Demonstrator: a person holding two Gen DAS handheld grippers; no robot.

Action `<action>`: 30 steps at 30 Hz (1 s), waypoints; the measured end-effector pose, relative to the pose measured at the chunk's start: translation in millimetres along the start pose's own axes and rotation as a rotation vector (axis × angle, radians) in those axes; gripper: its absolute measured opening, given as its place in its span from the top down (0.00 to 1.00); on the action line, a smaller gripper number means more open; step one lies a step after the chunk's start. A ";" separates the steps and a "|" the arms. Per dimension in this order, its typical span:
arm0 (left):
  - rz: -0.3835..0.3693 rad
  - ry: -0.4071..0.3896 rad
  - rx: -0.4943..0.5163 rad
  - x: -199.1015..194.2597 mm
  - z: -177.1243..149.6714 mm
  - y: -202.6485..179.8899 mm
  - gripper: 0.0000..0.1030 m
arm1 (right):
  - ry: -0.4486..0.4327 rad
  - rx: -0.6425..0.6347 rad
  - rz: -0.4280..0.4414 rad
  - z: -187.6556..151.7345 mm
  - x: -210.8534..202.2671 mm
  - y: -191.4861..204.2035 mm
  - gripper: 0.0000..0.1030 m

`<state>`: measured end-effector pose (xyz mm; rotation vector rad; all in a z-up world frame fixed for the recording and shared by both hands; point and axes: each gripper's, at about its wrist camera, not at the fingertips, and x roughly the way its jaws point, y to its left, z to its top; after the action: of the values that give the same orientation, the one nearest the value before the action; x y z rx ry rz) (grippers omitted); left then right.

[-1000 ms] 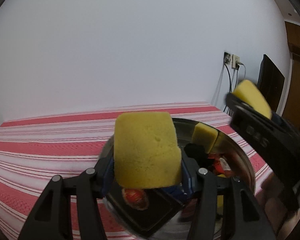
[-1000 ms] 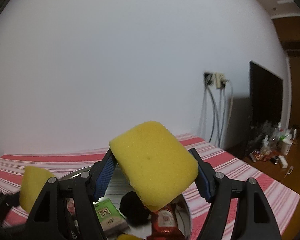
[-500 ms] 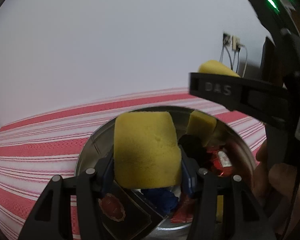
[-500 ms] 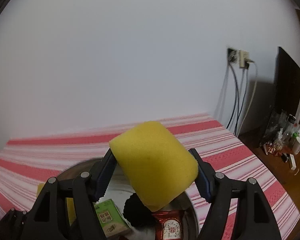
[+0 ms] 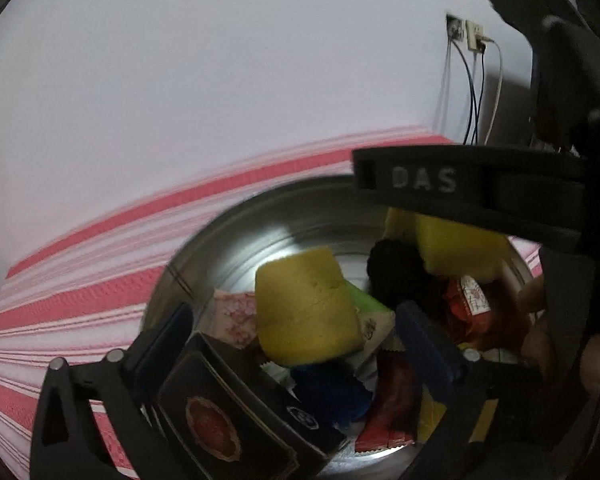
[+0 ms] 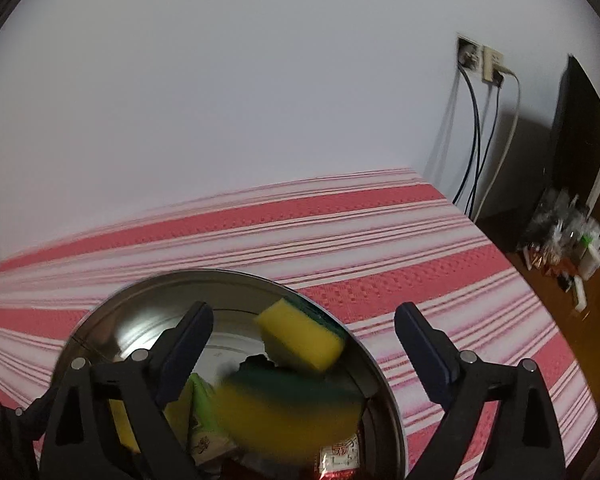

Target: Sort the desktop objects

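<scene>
Both hand-held grippers hang over a round metal bowl point(image 5: 220, 240) that stands on a table covered by a red and white striped cloth point(image 6: 380, 232). The left hand-held gripper point(image 5: 296, 344) has its blue-padded fingers spread wide, with nothing clamped between them; a yellow sponge point(image 5: 306, 308) sits between and beyond them inside the bowl, free of both pads, its broad yellow face turned toward the camera and its long axis running roughly left to right, tilted a little. The right hand-held gripper point(image 6: 304, 344) is likewise spread apart and holds nothing. Beneath it a blurred yellow sponge with a green scouring side point(image 6: 288, 408) lies in the bowl, long axis across the view, green face up and away. Another yellow and green sponge point(image 6: 300, 338) leans on the bowl's far right wall, its long axis slanting down to the right. The bowl also holds a black box point(image 5: 228, 412), a green packet point(image 6: 200, 412) and red packets point(image 5: 468, 312).
</scene>
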<state>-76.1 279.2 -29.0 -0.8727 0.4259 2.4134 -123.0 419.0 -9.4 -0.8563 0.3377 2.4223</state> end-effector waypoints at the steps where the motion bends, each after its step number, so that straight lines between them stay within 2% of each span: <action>1: -0.005 -0.005 -0.002 -1.7 -0.1 -0.5 0.01 | -0.009 0.029 0.014 -1.3 -4.3 -5.5 0.09; 5: 0.010 0.004 -0.033 -3.6 -1.9 1.4 0.01 | -0.040 0.101 0.042 -8.8 -18.0 -19.5 0.06; 9: 0.025 0.001 -0.040 -6.8 -3.2 0.8 0.01 | -0.070 0.135 -0.024 -23.6 -38.0 -28.3 0.06; 15: 0.039 -0.039 -0.044 -26.0 -18.5 19.2 0.01 | -0.123 0.186 -0.049 -51.6 -69.4 -38.1 0.06; 21: 0.035 -0.054 -0.059 -37.9 -29.9 30.8 0.00 | -0.183 0.179 -0.082 -71.0 -100.8 -27.1 0.06; 26: 0.063 -0.070 -0.058 -48.1 -39.3 40.7 0.01 | -0.251 0.154 -0.114 -83.6 -124.7 -6.6 0.04; 30: 0.064 -0.063 -0.078 -52.5 -46.5 52.1 0.01 | -0.275 0.133 -0.109 -93.1 -136.2 7.1 0.04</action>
<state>-49.3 196.3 -23.1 -0.8255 0.3432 2.5233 8.5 320.3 6.9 -0.4638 0.3331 2.3469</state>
